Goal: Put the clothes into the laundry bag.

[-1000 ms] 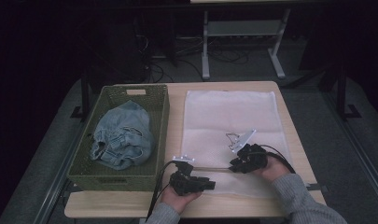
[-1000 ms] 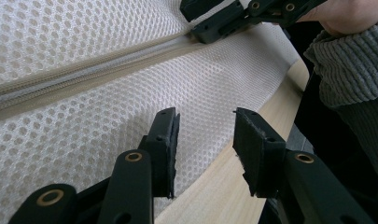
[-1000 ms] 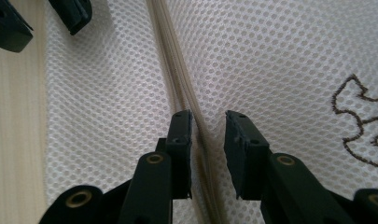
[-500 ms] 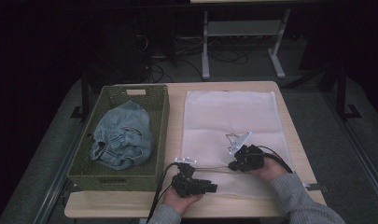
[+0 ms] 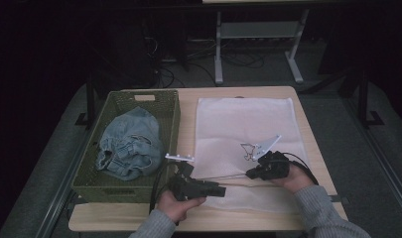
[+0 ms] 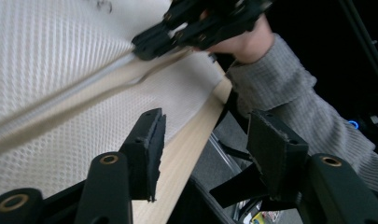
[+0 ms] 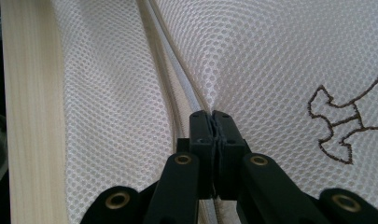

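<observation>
— Dark room, pale bench (image 5: 188,99), white mesh bag (image 5: 243,124) lying flat. What's happening?
— Right tongs (image 5: 251,173) pinch its zipper; left tongs (image 5: 221,189) have just opened, empty. Next I'd guess: regrip, pull carefully.

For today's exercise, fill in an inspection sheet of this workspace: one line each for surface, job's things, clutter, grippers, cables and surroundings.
Surface: light wooden table, bare at its edges.
Job's things: white mesh laundry bag lying flat, zip line near the front edge, a small outline figure stitched on it.
Clutter: green woven basket holding crumpled blue denim garment.
Grippers: left gripper open, jaws just widened, nothing between them; right gripper shut on the bag's mesh at the zip.
Cables: black cable trailing from the left gripper.
Surroundings: dark room, grey metal stand and floor cables behind the table.
</observation>
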### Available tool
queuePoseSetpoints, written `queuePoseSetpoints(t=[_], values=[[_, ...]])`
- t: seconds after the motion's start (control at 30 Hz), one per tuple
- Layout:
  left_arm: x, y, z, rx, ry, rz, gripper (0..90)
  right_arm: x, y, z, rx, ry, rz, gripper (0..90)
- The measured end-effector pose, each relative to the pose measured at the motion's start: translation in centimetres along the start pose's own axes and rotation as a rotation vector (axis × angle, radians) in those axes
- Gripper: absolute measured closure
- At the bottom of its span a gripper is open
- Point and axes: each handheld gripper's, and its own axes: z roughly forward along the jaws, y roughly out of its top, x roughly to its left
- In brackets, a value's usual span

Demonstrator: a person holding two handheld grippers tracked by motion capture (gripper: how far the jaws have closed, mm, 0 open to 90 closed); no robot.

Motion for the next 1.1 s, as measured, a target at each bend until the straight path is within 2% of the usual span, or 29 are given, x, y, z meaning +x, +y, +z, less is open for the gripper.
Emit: queuePoseSetpoints(t=[0.1, 0.17, 0.33, 0.47, 0.53, 0.63, 0.73, 0.9, 0.97, 1.0, 1.07, 1.1], values=[[-0.1, 1.1, -1.6, 0.000, -0.031, -0.013, 40.7, 0.0, 0.1, 0.0, 0.002, -0.001, 0.000, 87.4], [-0.1, 1.8, -2.7, -0.011, -0.027, -0.006, 40.1, 0.0, 0.2, -0.1, 0.005, -0.001, -0.003, 87.5], [0.8, 3.1, -5.2, -0.041, -0.056, -0.028, 37.0, 0.1, 0.7, -0.5, 0.010, -0.004, -0.010, 87.4], [1.7, 3.7, -7.0, -0.065, -0.024, -0.040, 36.4, 0.1, 0.6, -0.5, 0.012, 0.000, -0.004, 87.4], [2.3, 3.9, -8.0, -0.084, -0.032, -0.058, 36.4, 0.1, 0.6, -0.5, 0.018, 0.002, -0.002, 87.4], [2.7, 4.3, -9.6, -0.110, -0.021, -0.064, 35.7, 0.0, 0.5, -0.5, 0.019, 0.001, -0.001, 87.5], [3.2, 4.6, -11.1, -0.114, 0.003, -0.070, 34.7, 0.0, 0.4, -0.5, 0.020, 0.001, 0.003, 87.4], [4.1, 5.2, -13.5, -0.147, 0.037, -0.091, 34.1, 0.0, 0.3, -0.5, 0.019, -0.002, 0.002, 87.4], [4.4, 5.4, -14.5, -0.153, 0.070, -0.084, 34.6, 0.0, 0.3, -0.5, 0.019, -0.004, 0.001, 87.5], [4.6, 5.4, -15.0, -0.169, 0.083, -0.085, 34.2, 0.0, 0.3, -0.6, 0.019, -0.003, 0.002, 87.4], [5.0, 5.4, -16.0, -0.191, 0.082, -0.101, 34.4, 0.0, 0.4, -0.7, 0.023, -0.007, -0.001, 87.4], [5.2, 5.3, -16.5, -0.196, 0.103, -0.100, 34.5, 0.0, 0.4, -0.8, 0.021, -0.008, 0.000, 87.4]])
